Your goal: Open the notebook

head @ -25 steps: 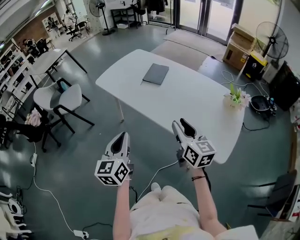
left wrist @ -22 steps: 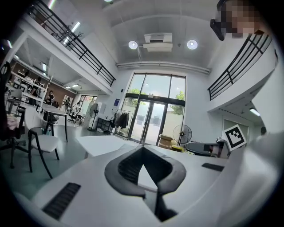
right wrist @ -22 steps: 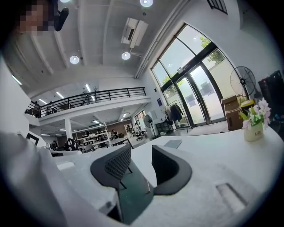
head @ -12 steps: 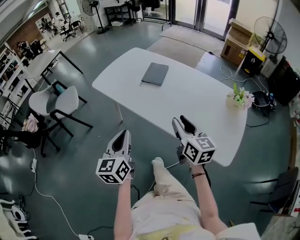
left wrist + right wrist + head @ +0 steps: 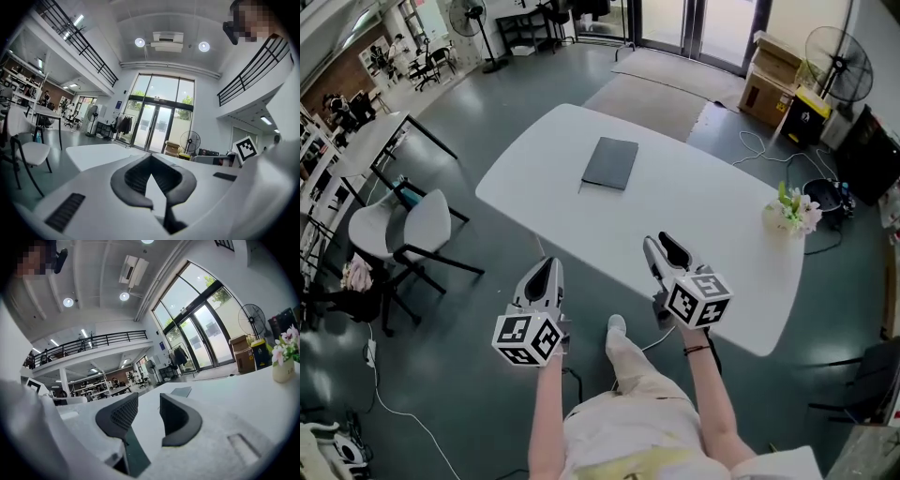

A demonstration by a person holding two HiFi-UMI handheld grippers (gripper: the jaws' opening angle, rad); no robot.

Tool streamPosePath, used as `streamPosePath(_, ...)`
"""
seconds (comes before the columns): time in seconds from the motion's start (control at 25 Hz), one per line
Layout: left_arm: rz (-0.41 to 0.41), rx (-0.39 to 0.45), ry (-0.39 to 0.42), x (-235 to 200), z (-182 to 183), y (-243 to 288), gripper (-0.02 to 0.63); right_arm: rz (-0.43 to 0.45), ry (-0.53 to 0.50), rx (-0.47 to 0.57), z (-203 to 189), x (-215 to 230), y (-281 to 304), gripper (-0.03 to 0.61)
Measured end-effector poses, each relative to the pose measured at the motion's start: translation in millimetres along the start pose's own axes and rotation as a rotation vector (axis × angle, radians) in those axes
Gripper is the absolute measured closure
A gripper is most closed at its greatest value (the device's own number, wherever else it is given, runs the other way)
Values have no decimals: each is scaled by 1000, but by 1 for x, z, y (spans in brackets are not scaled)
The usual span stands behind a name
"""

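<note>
A closed dark grey notebook (image 5: 611, 163) lies flat on the far half of the white table (image 5: 703, 216). In the right gripper view the notebook (image 5: 182, 391) is a small slab far beyond the jaws. Both grippers are held in the air on the near side of the table, well short of the notebook. My left gripper (image 5: 543, 270) hangs over the floor off the table's near left edge, its jaws meeting at the tips (image 5: 150, 158) with nothing in them. My right gripper (image 5: 660, 246) is over the table's near edge, open and empty (image 5: 149, 401).
A small vase of flowers (image 5: 794, 212) stands at the table's right end. White chairs (image 5: 417, 225) and another table (image 5: 366, 150) stand to the left. Cardboard boxes (image 5: 773, 80), a fan (image 5: 830, 52) and floor cables (image 5: 769, 155) lie beyond the table.
The person has stepped forward, so the table and notebook sit closer in the head view. Both grippers keep their pose and jaw state.
</note>
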State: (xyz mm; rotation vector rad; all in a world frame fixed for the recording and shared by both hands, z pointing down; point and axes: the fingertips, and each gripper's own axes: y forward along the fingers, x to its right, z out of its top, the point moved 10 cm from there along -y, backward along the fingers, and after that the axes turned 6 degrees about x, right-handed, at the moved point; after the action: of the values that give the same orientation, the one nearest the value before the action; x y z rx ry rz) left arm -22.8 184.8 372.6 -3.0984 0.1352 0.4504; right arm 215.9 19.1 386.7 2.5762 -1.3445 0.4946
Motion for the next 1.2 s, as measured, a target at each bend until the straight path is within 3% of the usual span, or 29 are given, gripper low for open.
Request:
streamPosePath(0.6,-2,-68,-28,-75,12,122,614,-57,81,-50,2,53,134,447)
streamPosePath(1.2,-78,-171,-48,-97,-2,221,614,-102,154,-67,5,100,201,447)
